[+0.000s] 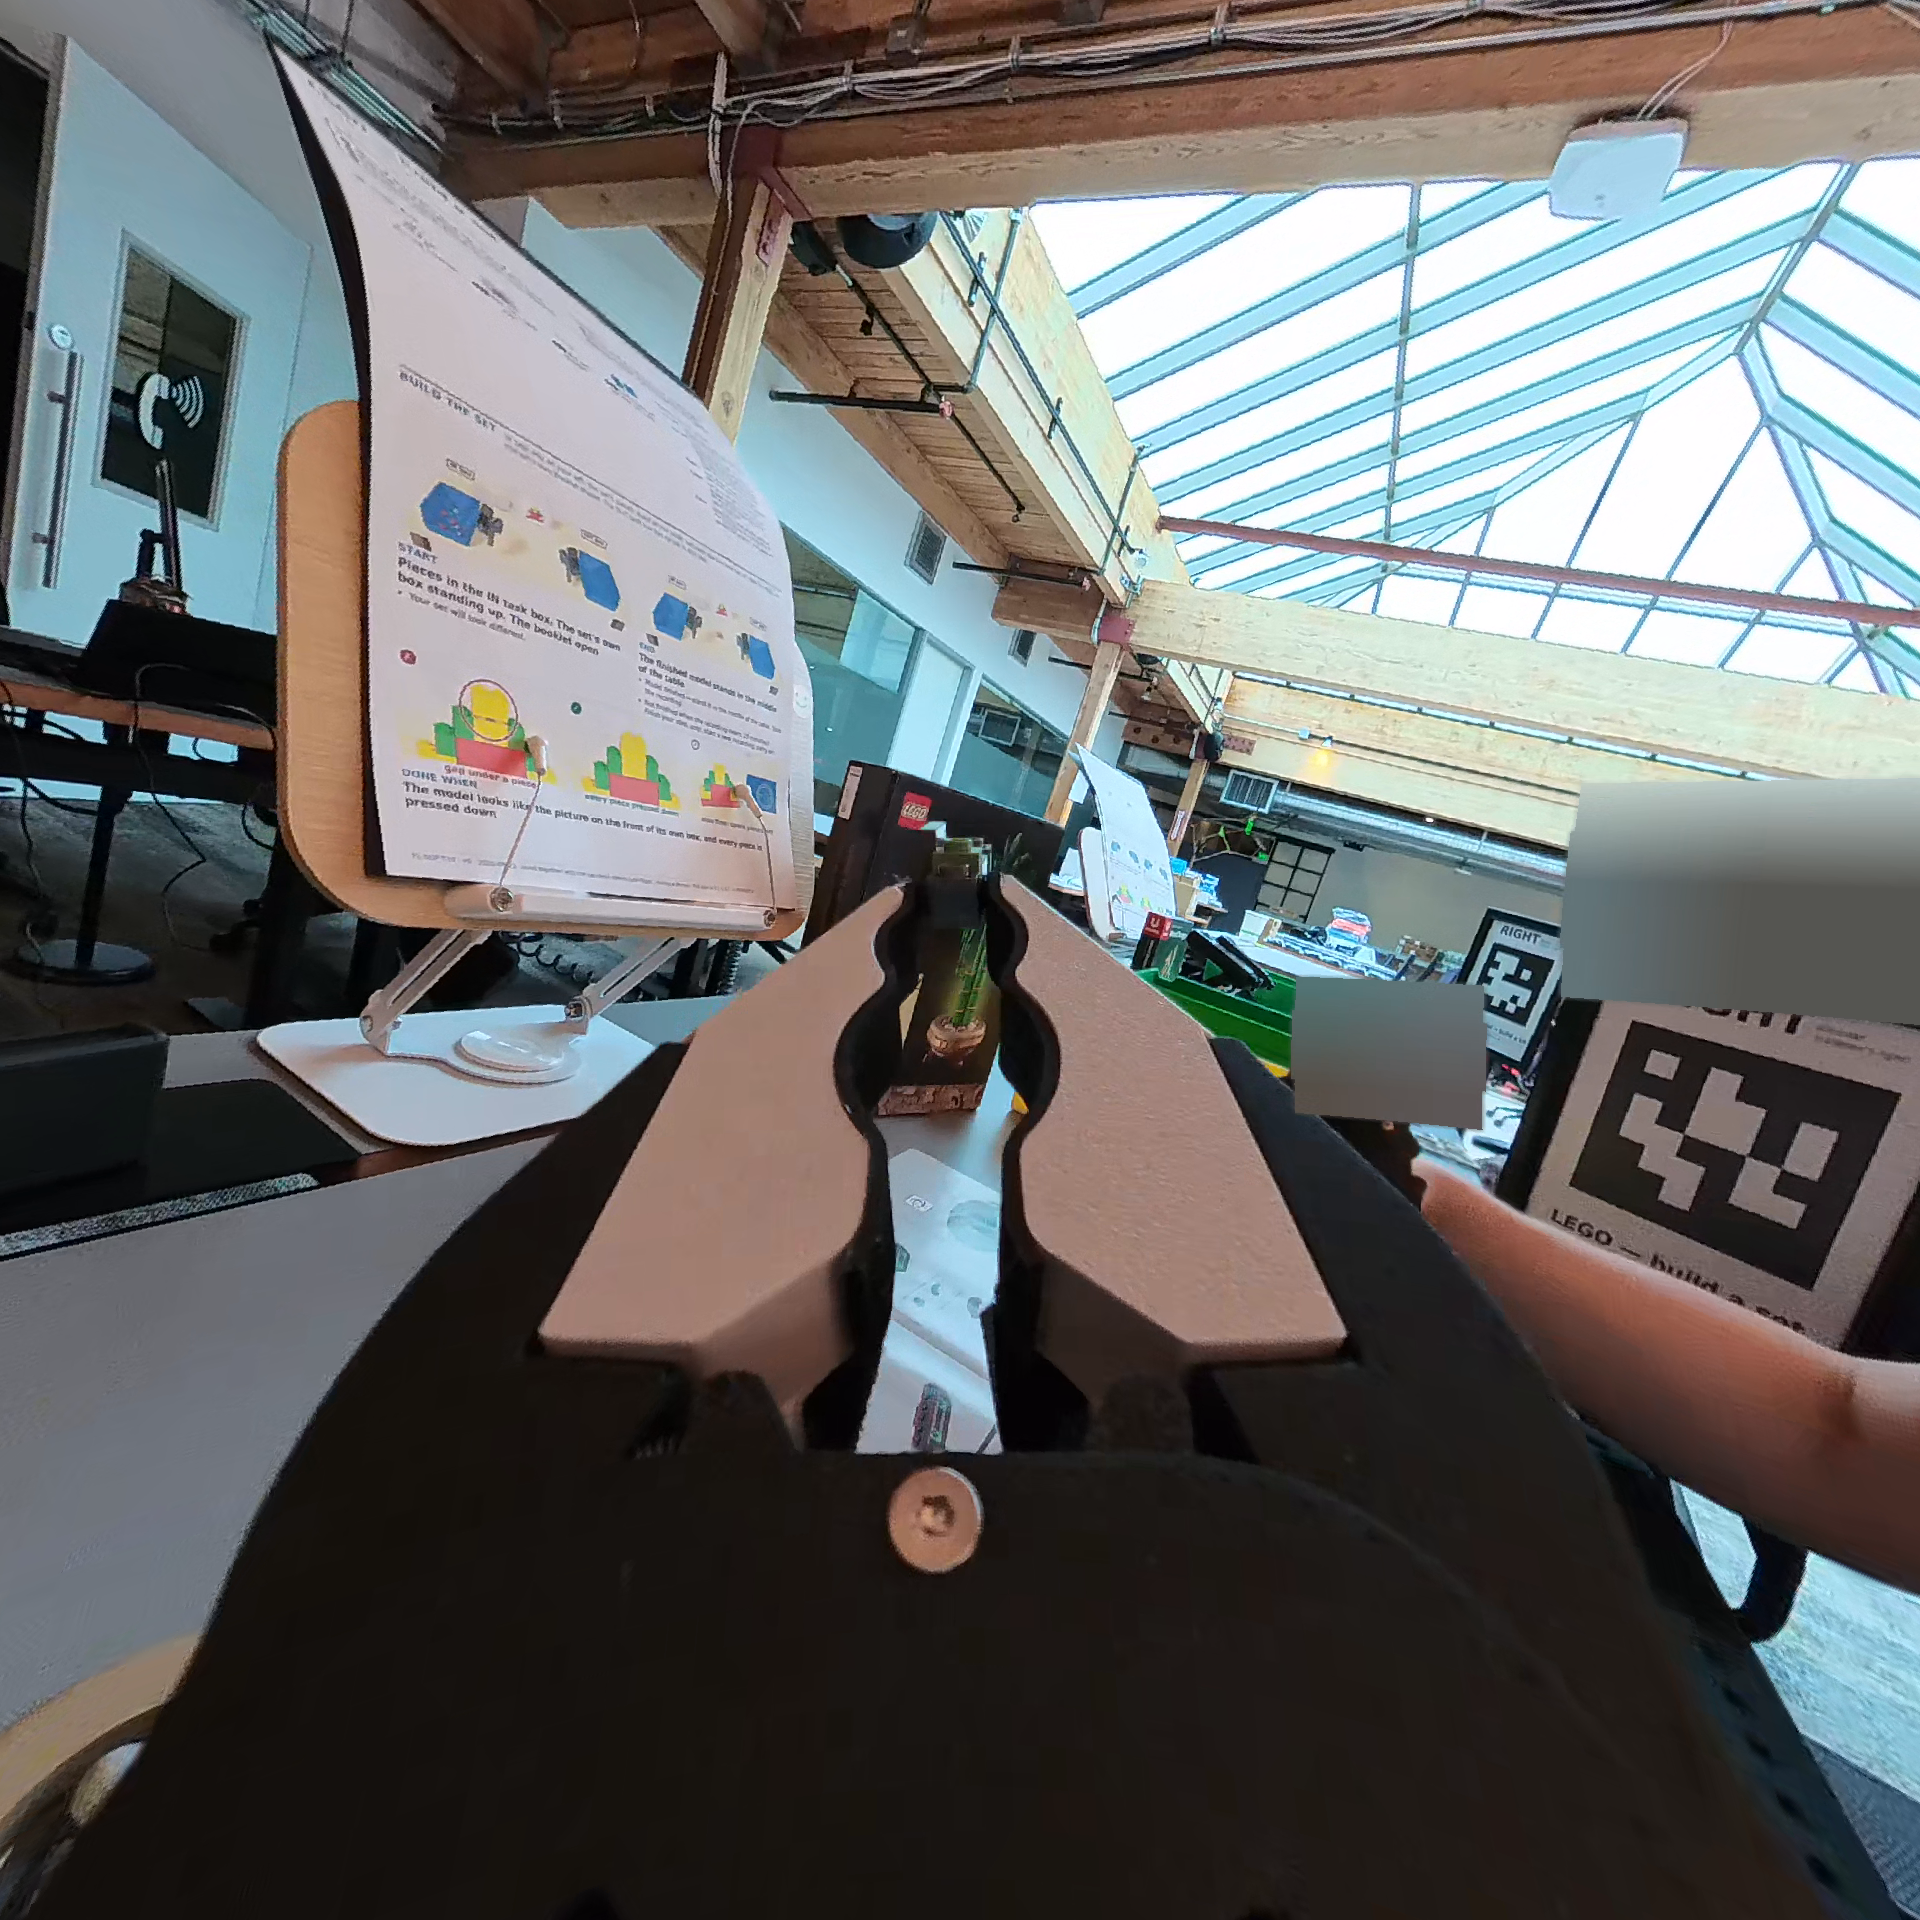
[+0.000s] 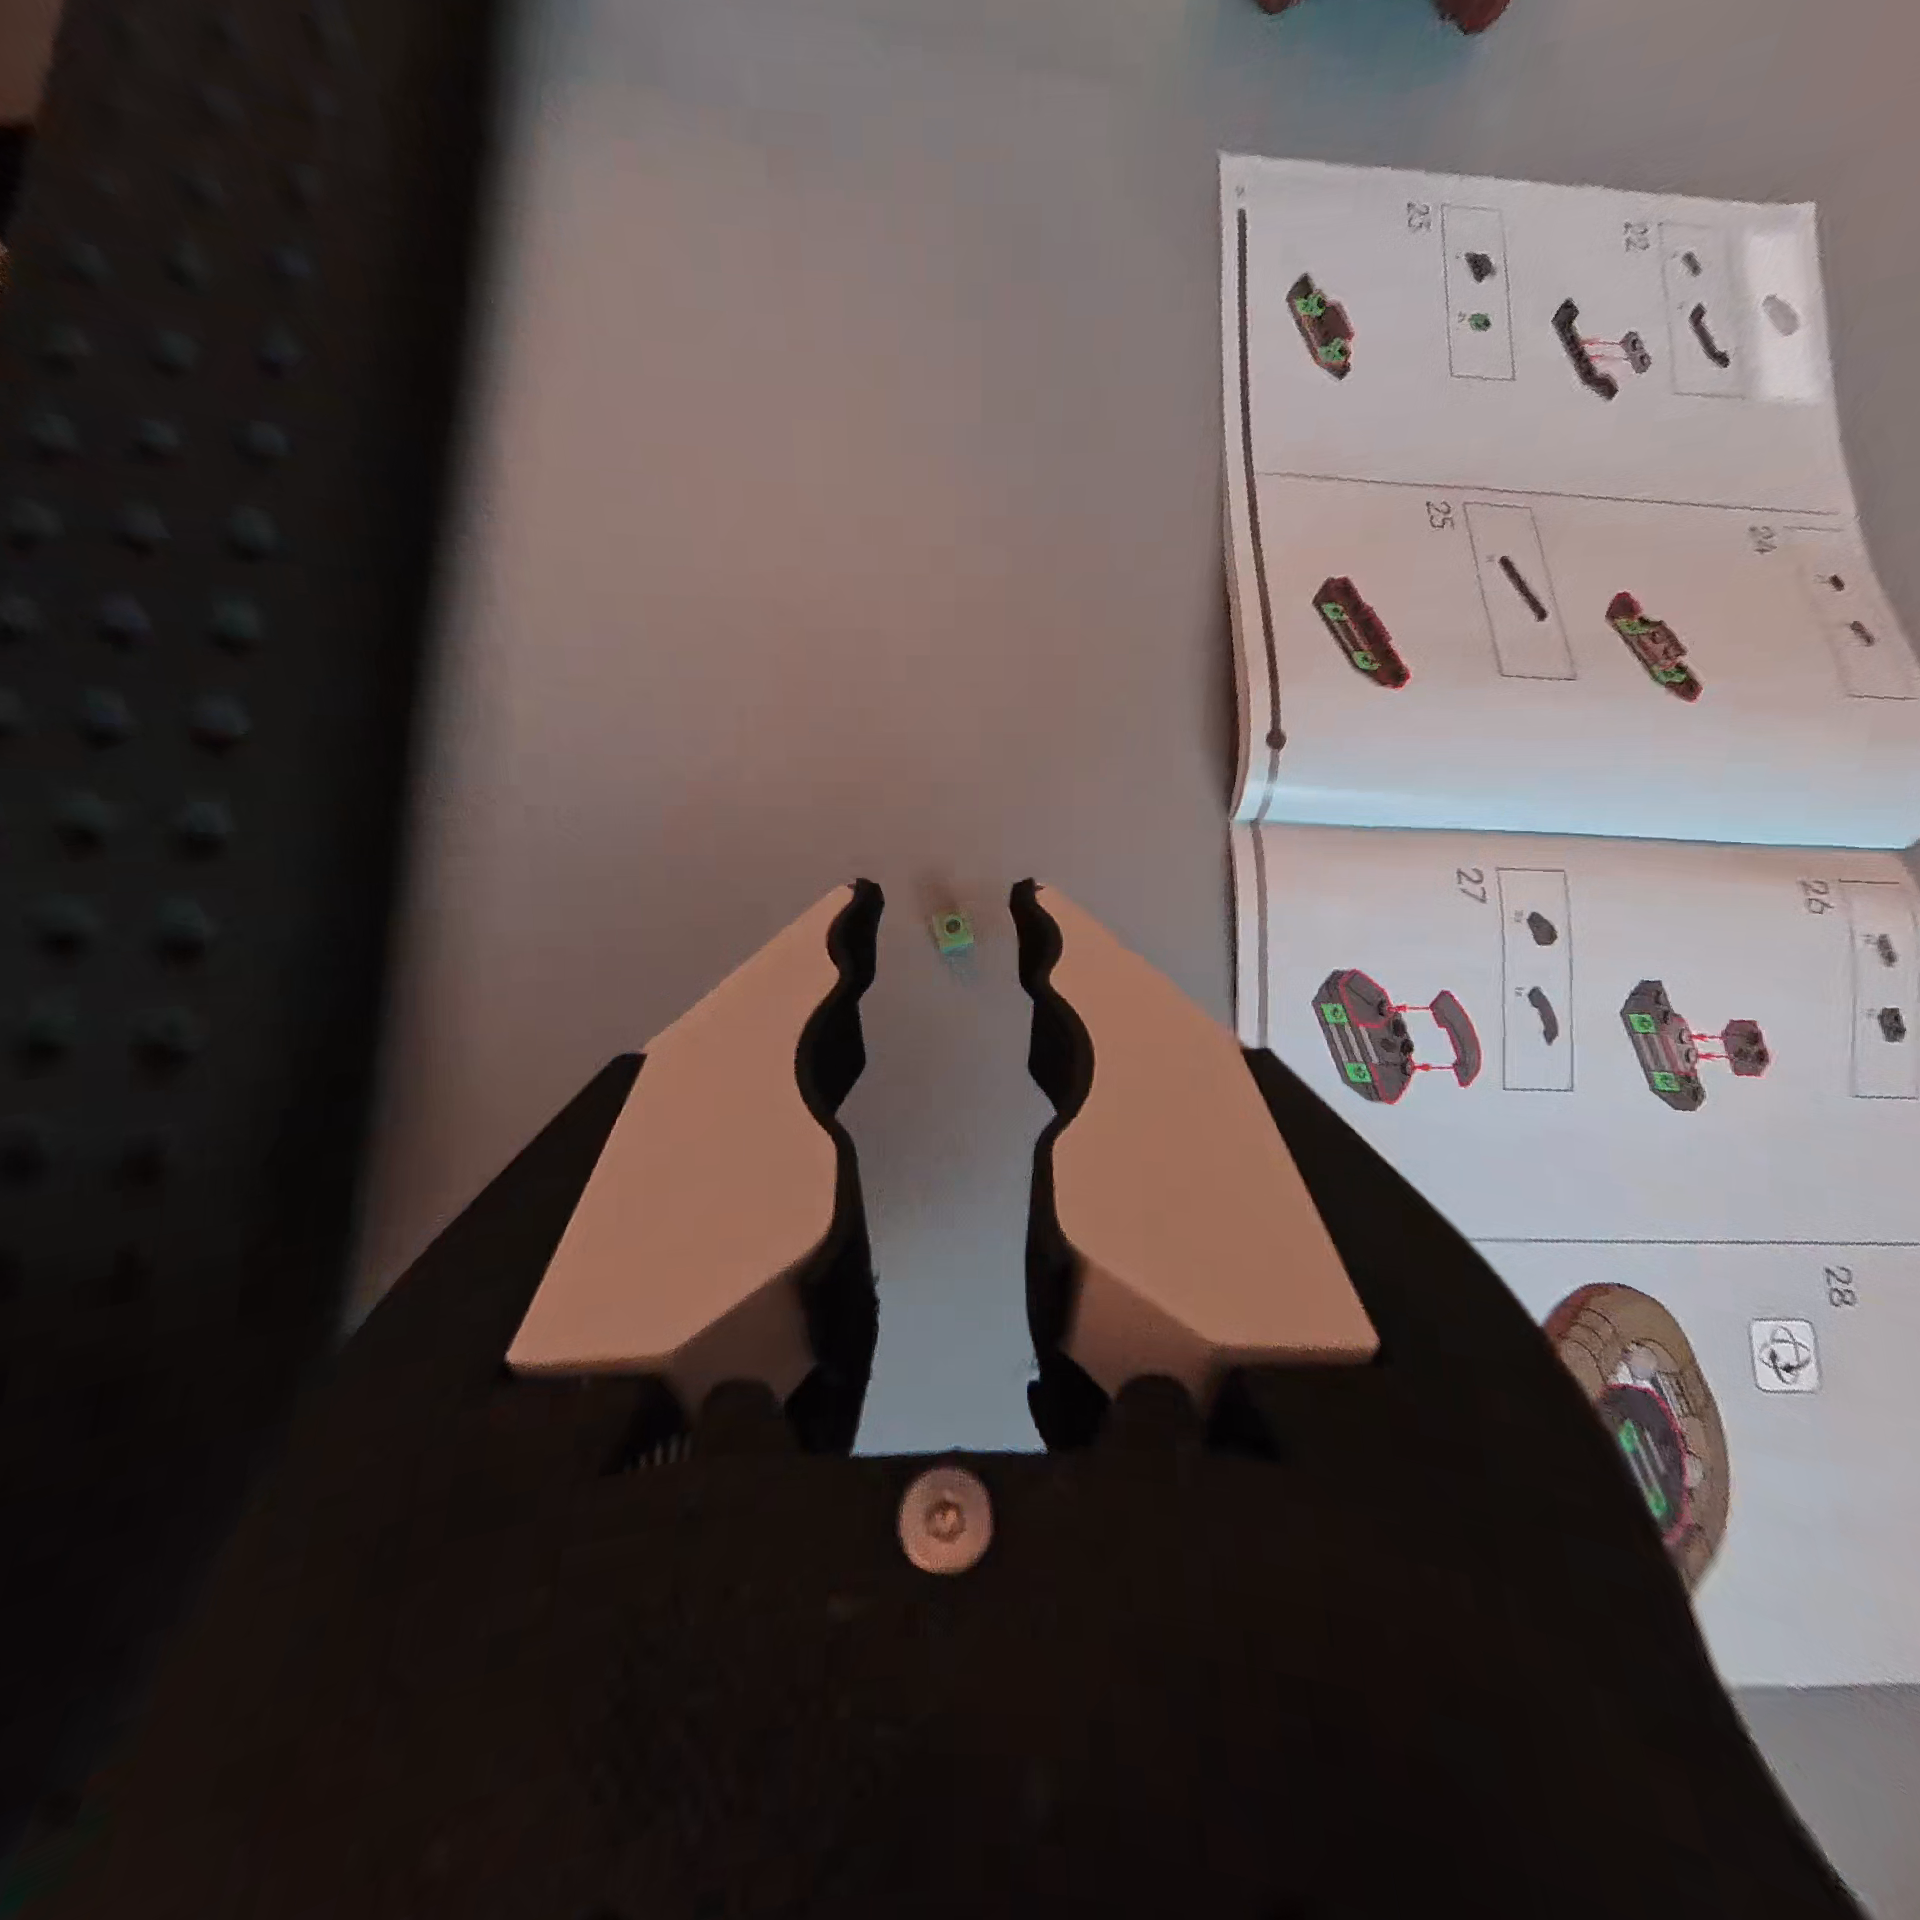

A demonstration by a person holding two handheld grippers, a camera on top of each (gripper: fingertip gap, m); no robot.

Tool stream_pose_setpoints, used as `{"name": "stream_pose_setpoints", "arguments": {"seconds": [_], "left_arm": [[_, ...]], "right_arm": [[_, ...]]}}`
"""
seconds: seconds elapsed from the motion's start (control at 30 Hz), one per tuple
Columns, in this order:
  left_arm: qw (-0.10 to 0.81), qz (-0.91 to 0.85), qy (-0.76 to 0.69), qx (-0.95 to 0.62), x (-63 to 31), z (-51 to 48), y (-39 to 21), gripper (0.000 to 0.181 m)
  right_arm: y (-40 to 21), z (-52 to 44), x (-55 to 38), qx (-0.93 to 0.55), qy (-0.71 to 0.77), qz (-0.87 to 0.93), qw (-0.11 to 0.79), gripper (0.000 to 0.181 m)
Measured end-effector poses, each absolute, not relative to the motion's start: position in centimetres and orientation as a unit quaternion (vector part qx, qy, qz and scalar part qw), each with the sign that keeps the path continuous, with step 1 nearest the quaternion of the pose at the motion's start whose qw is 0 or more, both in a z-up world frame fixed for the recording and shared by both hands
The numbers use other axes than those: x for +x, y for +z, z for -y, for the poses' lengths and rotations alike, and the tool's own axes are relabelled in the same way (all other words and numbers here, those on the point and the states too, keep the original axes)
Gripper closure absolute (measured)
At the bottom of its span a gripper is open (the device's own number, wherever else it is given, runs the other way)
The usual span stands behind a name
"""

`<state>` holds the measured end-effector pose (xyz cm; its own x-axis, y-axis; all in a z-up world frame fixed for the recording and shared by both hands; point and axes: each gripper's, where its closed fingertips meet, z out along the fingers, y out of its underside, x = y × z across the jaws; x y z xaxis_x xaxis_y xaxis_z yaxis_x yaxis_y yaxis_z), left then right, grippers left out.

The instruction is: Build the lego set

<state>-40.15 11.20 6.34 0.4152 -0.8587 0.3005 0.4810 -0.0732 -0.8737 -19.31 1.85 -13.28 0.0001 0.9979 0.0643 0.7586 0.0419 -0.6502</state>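
My left gripper point(image 1: 951, 896) is raised off the table and tilted upward. Its jaws are nearly closed on a small dark and olive-green Lego piece point(image 1: 956, 868) pinched at the tips. My right gripper point(image 2: 943, 904) points down at the grey table, open and empty. A tiny green one-stud Lego piece point(image 2: 953, 931) lies on the table between its fingertips, touching neither. The open building booklet point(image 2: 1558, 727) lies flat to the right of that gripper. It also shows in the left wrist view point(image 1: 940, 1288), between the fingers.
The black Lego set box point(image 1: 883, 831) stands behind the left gripper's tips. A task sheet on a wooden stand point(image 1: 582, 644) is at the left. A green bin point(image 1: 1226, 1003) and a marker card point(image 1: 1725, 1153) are at the right, with a person's forearm point(image 1: 1662, 1403). A dark studded mat point(image 2: 156, 623) borders the table's left. The left gripper's tips are roughly 30 cm from the right gripper's.
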Motion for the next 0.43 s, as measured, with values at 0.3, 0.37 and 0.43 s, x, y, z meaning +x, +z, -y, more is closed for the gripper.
{"name": "stream_pose_setpoints", "arguments": {"seconds": [0.3,0.37,0.43], "left_arm": [[0.635,-0.200,-0.490,-0.563,-38.7,-12.1,4.2,0.172],[0.631,-0.206,-0.487,-0.568,-38.3,-12.1,3.9,0.172],[0.627,-0.212,-0.487,-0.570,-38.0,-12.1,3.8,0.172]], "right_arm": [[-15.9,-2.1,-18.9,-0.644,0.212,0.698,0.230,0.165],[-16.2,-2.1,-18.8,-0.645,0.207,0.698,0.230,0.166],[-16.2,-2.1,-18.9,-0.643,0.206,0.699,0.236,0.166]]}}
